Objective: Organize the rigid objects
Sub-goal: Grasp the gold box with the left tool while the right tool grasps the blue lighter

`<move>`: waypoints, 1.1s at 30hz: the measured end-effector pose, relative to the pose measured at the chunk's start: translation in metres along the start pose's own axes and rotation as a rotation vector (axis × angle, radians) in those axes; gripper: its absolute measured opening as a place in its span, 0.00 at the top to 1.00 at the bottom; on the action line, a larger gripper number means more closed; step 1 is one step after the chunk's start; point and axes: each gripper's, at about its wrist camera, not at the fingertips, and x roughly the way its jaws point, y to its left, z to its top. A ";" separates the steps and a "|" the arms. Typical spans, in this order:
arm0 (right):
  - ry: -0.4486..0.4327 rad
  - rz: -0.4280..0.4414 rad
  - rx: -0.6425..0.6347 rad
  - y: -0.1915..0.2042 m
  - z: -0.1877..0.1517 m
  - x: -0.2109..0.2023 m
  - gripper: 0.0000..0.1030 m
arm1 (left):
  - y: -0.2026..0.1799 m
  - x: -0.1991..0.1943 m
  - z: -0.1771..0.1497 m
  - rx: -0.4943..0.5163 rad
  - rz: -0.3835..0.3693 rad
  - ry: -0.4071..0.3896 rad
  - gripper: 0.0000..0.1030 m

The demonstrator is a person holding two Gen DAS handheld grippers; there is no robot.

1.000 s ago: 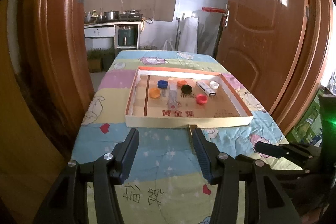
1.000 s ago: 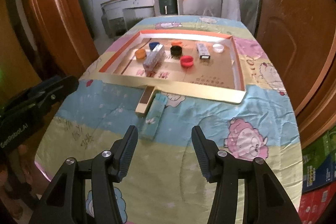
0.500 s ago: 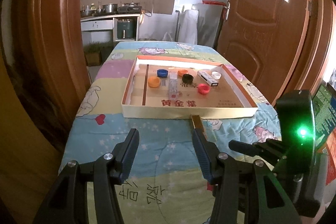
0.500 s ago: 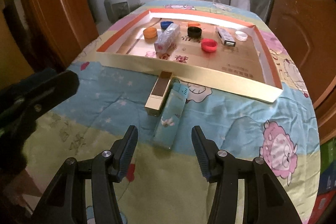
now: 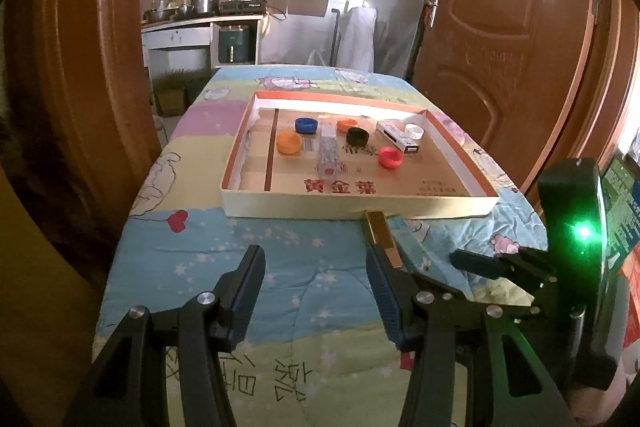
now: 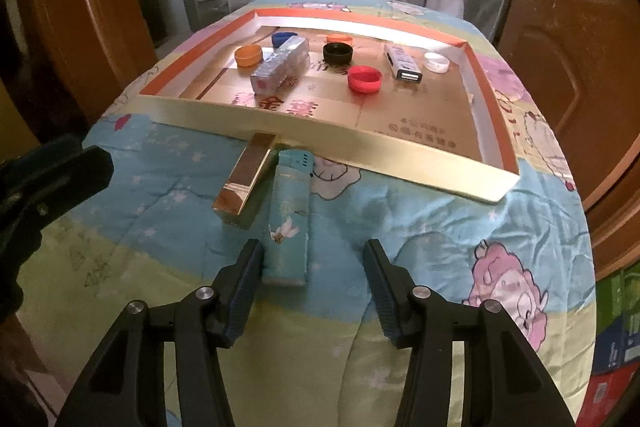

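The right gripper (image 6: 312, 291) hangs low over the cartoon-print quilt (image 6: 420, 219) with its jaws apart; they've just been closing in a bit, and the near end of the teal lighter (image 6: 287, 223) sits between the tips, right up against the left finger (image 6: 244, 287) and well clear of the right one, so nothing's pinched yet. Just left of the lighter lies a shiny gold bar-shaped box (image 6: 244, 179), its far end touching the near wall of the shallow cardboard tray (image 6: 360, 143) straight ahead. Inside the tray are bottle caps (orange, blue, black, red, white), a clear plastic case (image 6: 282, 65) and a small white USB adapter (image 6: 402, 63). The left gripper (image 5: 316, 291) hovers wide open over bare quilt, nothing between its jaws, with the gold box just beyond its right fingertip.
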 end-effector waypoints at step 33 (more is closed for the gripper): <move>-0.051 0.035 0.109 -0.054 -0.015 -0.015 0.78 | -0.064 0.091 0.008 0.108 0.002 0.170 0.49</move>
